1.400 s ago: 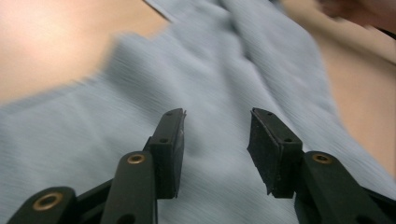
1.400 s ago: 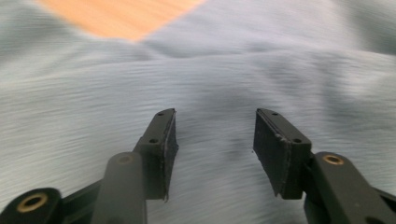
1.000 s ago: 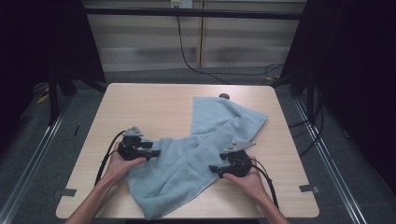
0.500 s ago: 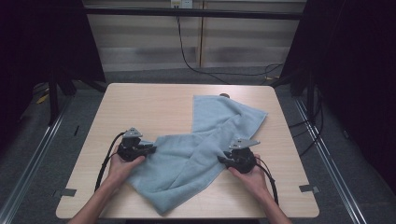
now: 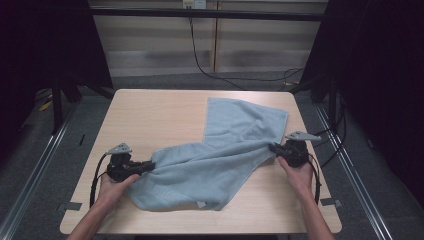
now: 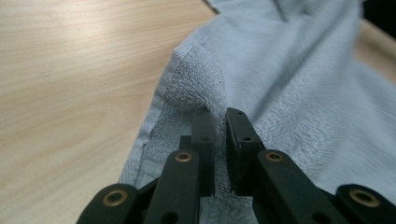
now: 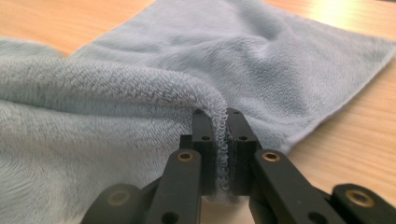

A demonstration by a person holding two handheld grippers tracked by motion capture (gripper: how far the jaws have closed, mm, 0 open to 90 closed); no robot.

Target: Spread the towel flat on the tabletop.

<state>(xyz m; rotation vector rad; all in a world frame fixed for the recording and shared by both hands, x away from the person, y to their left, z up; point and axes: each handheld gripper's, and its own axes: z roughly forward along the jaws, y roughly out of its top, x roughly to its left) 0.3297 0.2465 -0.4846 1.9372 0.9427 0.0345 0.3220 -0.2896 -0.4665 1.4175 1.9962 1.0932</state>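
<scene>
Both the left gripper [image 5: 150,165] and right gripper [image 5: 272,147] have just clenched on the blue towel [image 5: 220,155], which stretches lower left to middle right between them across the counter [image 5: 150,115].

Light wooden table [image 5: 150,120] sits on grey floor [image 5: 60,165], as I see it. Black cable [image 5: 200,60] hangs down pale back wall [image 5: 150,55]. Metal rails [image 5: 35,170] flank the table both sides.

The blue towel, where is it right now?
In the high view the blue towel lies across the right half of the wooden table, stretched between the left tongs and the right tongs.
</scene>
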